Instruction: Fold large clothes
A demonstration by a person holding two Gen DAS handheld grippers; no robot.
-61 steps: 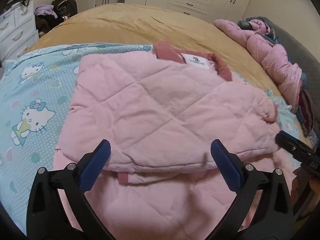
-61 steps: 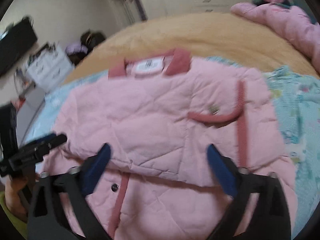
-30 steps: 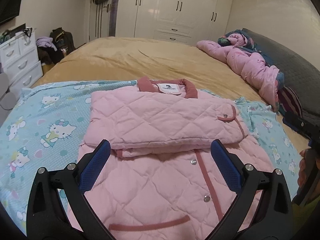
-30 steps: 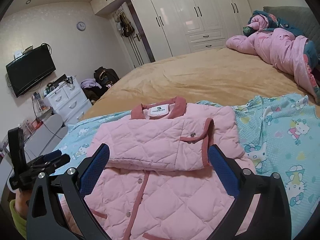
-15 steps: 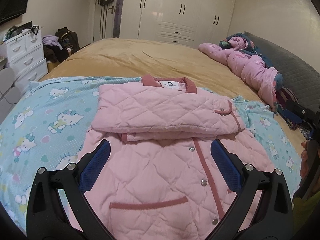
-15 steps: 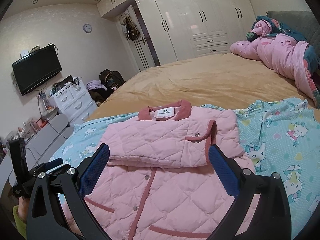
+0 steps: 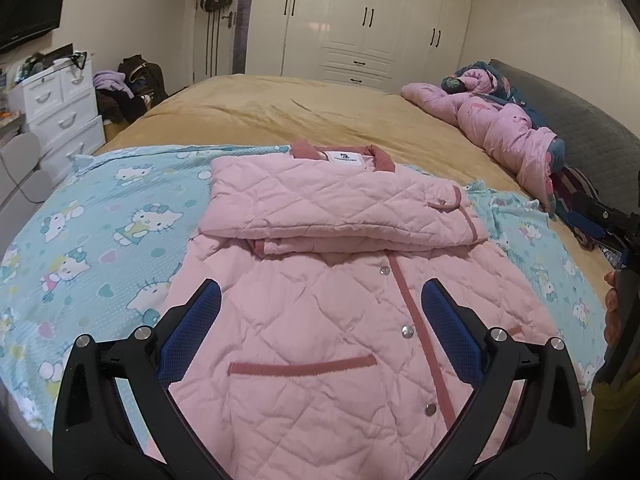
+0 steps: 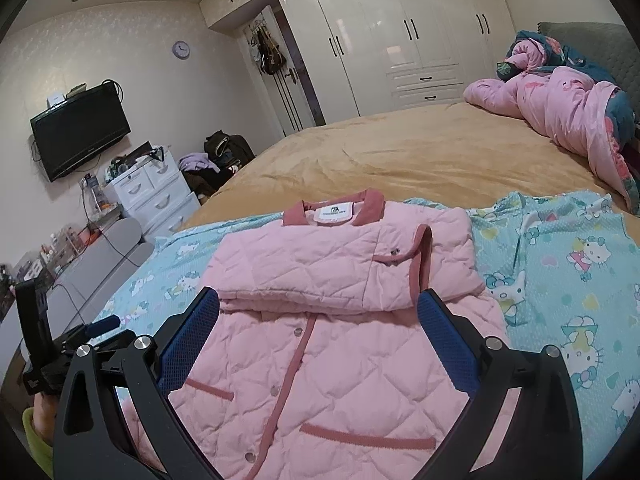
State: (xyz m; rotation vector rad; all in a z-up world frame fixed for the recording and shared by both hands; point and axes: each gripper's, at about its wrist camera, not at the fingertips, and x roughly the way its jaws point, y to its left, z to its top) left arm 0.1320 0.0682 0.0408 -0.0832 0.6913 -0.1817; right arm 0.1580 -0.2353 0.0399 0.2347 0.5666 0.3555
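A pink quilted jacket (image 7: 320, 320) lies on a light blue Hello Kitty sheet (image 7: 100, 240) on the bed. Its sleeves and upper part are folded into a band (image 7: 332, 208) across the chest, below the dark pink collar (image 7: 340, 152). The buttoned lower front with two pockets lies flat toward me. My left gripper (image 7: 320, 320) is open and empty, held above the jacket's lower front. My right gripper (image 8: 318, 336) is open and empty above the same part of the jacket (image 8: 320, 360). Each gripper shows at the edge of the other's view.
A tan bedspread (image 7: 300, 112) covers the far bed. A rumpled pink duvet (image 7: 500, 128) lies by the grey headboard at right. White drawers (image 8: 152, 196), a TV (image 8: 80, 128) and a wardrobe (image 8: 400, 40) stand beyond the bed.
Both grippers have drawn back and up from the folded band toward the jacket's hem. More of the lower front and pockets now shows. Both stayed open.
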